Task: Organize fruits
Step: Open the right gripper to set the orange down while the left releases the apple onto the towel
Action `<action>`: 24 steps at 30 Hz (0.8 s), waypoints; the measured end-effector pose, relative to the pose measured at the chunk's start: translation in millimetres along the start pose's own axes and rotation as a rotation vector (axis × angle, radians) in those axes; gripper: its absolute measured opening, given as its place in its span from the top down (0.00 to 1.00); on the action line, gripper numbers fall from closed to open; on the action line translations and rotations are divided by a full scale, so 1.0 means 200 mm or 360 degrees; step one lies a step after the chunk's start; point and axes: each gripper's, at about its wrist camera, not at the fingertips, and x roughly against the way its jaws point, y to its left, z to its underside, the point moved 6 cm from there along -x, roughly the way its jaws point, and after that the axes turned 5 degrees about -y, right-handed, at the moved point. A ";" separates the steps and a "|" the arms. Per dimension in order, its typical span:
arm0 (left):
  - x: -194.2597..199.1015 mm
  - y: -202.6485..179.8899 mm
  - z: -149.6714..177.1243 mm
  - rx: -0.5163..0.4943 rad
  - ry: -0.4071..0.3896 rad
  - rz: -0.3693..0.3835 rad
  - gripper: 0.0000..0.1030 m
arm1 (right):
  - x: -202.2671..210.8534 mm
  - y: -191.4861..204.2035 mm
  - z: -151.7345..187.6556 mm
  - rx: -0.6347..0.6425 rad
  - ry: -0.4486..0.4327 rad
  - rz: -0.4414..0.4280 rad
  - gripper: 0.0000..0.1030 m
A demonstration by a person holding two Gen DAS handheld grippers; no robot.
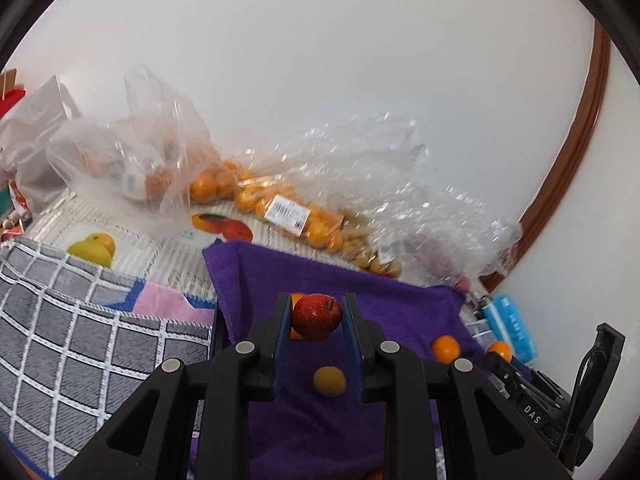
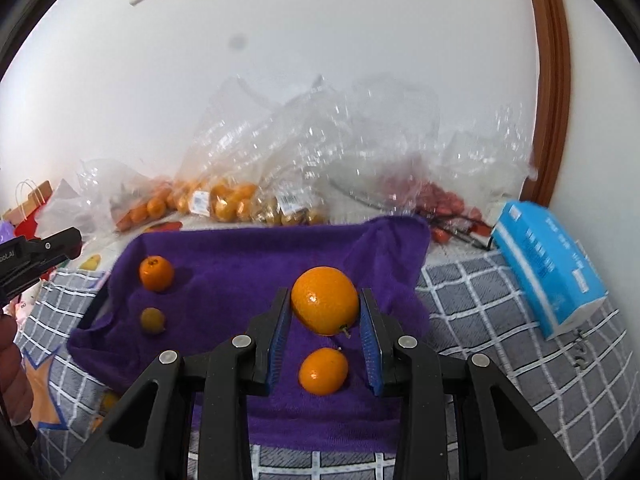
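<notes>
Between left tongs [image 1: 316, 316], apple [image 1: 317, 316] clamped

We see only a sliver of an orange [image 1: 295, 300] behind the apple [image 1: 317, 317]. The fruit inside the plastic bags [image 2: 320, 152] is blurred. The picture's edge cuts off a hand [image 2: 14, 368].

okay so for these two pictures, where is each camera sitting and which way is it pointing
Left wrist: on the left gripper, aimed along its fingers, down toward the wall; red apple held over the purple towel.
Right wrist: on the right gripper, same heading; it holds a large orange; a hand shows at left.
Shared: towel, bagged oranges, blue tissue pack.
</notes>
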 end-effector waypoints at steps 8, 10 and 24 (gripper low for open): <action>-0.12 0.03 0.12 -0.0026 0.0064 -0.0019 0.77 | -0.11 -0.07 0.09 -0.0085 0.0046 -0.0020 0.68; -0.13 0.03 0.13 -0.0032 0.0082 -0.0021 0.77 | -0.12 -0.07 0.09 -0.0084 0.0049 -0.0017 0.68; -0.19 0.00 0.17 -0.0075 0.0086 -0.0014 0.77 | -0.12 -0.11 0.10 -0.0166 0.0026 -0.0005 0.58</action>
